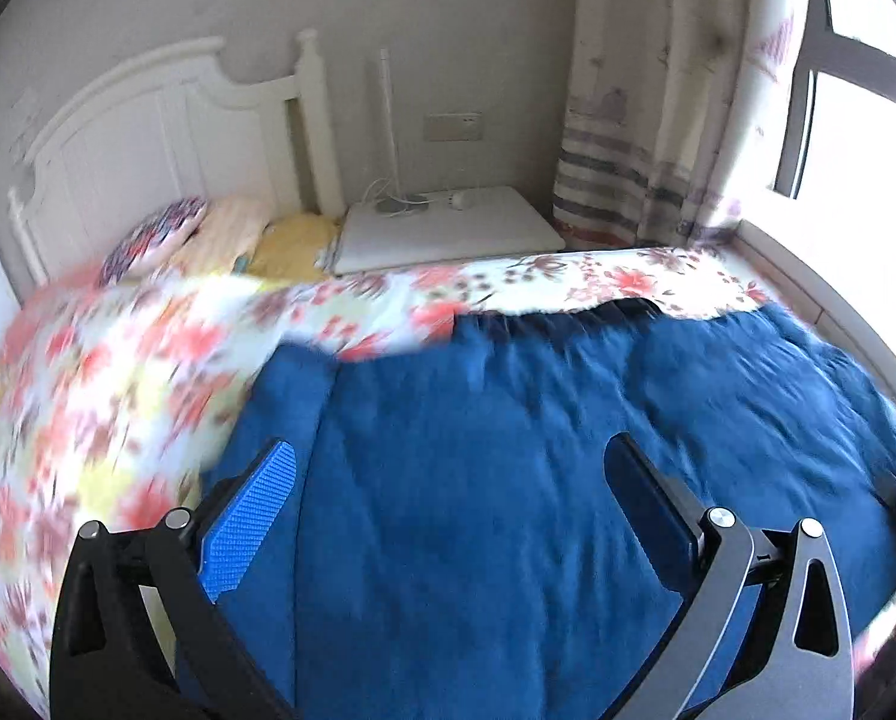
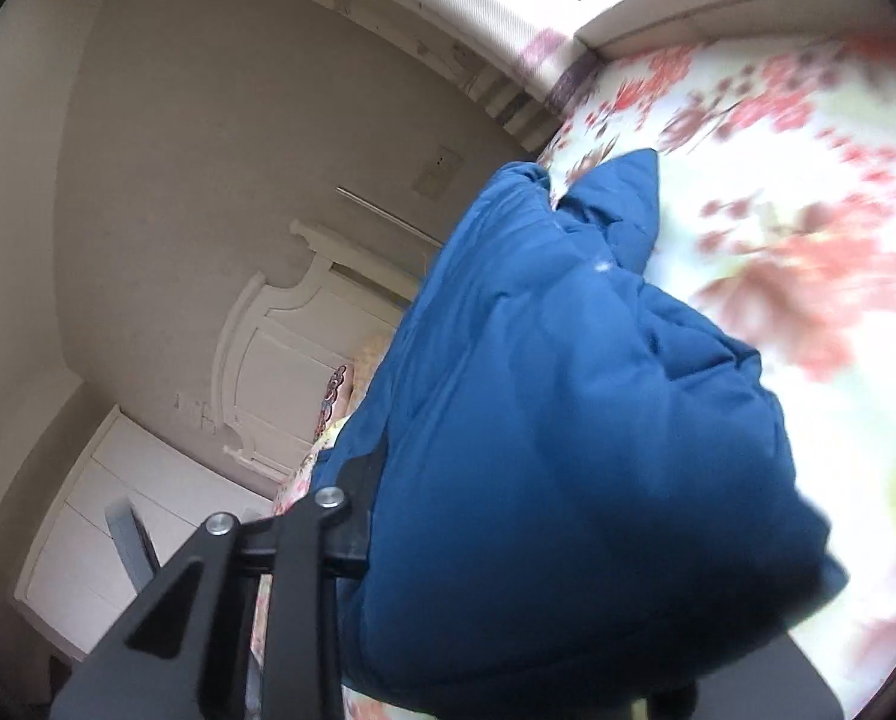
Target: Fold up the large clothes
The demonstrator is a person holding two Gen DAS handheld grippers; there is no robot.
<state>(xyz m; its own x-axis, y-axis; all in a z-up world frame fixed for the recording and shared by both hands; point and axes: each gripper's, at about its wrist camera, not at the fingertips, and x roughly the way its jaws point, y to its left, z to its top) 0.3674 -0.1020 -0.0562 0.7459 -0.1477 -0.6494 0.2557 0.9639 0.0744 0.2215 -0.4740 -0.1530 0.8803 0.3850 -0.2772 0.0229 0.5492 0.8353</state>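
One big blue puffy coat (image 1: 508, 450) lies spread on the bed, on top of the flowery sheet (image 1: 118, 390). Its stretchy hem runs along the far side, toward the white bedside table (image 1: 448, 234). Most of it lies flat, and one part bulges up close to the right camera.

The left claw (image 1: 448, 510) hovers just above the middle of the coat. Its two fingers stand wide apart and nothing is between them. The blue pad (image 1: 250, 516) on one finger is bare.

The right claw (image 2: 508, 510) is tipped over on its side. A fat bunch of the blue coat (image 2: 568, 420) fills the space in front of it and hides one finger. Only the other black finger (image 2: 364, 498) shows, right against the cloth. It looks pinched on that bunch, but the pads themselves cannot be seen, so this is a guess from how the cloth sits.

The step looks like lifting one side of the coat to fold it over the rest. To do it well, the right claw should keep a firm hold, because puffy cloth is slippery and thick. It should carry the side across in one smooth swing and lay the edges even. The left claw can come down and pin the flat part so the whole coat does not slide on the sheet. Any trapped air should be pressed out so the fold stays down.
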